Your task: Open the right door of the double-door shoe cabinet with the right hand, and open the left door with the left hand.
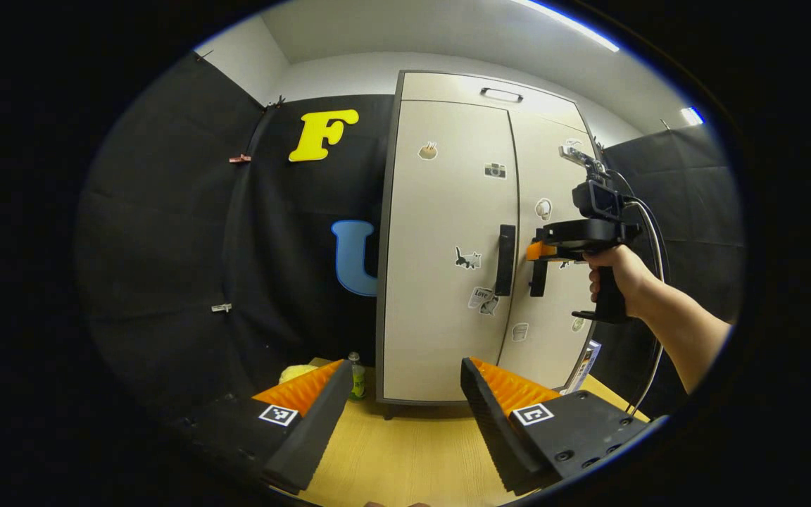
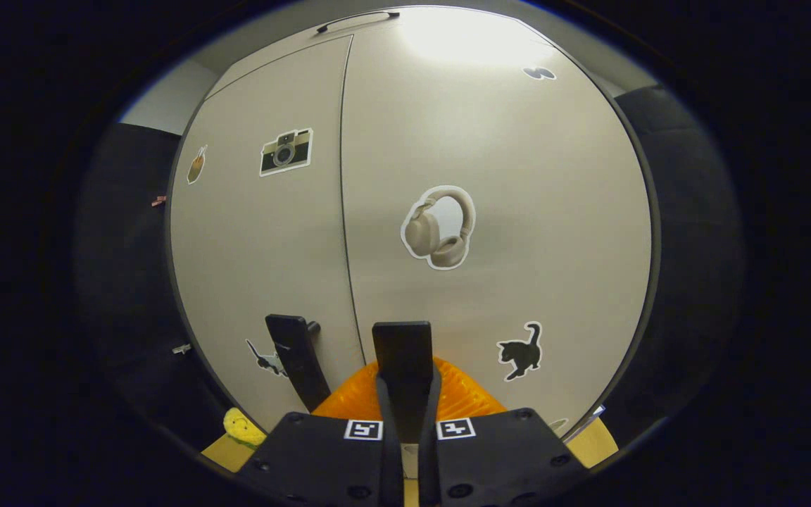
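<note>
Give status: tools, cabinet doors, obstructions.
Right tool shut on right door handle. Left tool open, back from cabinet. Both doors closed. Nothing blocking left door handle.

The shoe cabinet [image 1: 476, 239] is faced from farther back in the left gripper view, close up in the right gripper view; its doors are shared.

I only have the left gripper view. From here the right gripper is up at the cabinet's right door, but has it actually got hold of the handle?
Observer: Yes. In the right gripper view the right gripper is shut on the right door handle, one finger on each side.
Operator: Is that door open at all?
Observer: No. Up close, the right door lies flush with the left door, with a thin, even seam between them.
Operator: Anything beside the handle I can't see?
Observer: A black cat sticker, to the handle's right.
</note>
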### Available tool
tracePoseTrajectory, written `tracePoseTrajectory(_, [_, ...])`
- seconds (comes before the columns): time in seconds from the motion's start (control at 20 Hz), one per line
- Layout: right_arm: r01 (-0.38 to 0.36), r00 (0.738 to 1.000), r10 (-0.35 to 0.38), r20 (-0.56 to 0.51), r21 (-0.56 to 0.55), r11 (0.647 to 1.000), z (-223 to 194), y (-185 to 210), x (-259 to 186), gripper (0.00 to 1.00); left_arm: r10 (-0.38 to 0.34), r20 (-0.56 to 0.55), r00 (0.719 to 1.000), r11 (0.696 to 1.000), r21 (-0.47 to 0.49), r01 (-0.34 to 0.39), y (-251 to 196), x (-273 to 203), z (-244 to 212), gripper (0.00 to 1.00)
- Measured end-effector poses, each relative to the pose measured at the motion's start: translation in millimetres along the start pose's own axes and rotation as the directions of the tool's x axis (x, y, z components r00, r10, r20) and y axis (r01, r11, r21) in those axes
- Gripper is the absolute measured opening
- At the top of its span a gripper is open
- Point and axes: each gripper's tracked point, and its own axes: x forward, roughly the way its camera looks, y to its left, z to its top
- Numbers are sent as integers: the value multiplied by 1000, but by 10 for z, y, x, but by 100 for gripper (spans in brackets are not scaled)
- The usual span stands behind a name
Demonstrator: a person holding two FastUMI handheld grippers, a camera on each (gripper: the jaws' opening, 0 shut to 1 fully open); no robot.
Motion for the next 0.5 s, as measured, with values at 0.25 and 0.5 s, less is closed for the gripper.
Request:
tracePoseTrajectory(0.25, [-12, 1000, 11, 11, 19, 1000, -13, -35, -255, 13, -40, -3, 999, 999, 1, 40, -54, -40, 5, 95])
tracePoseTrajectory(0.5, [26, 999, -26, 25, 3, 1000, -14, -151, -496, 12, -97, -8, 995, 995, -4, 97, -130, -38, 0, 95])
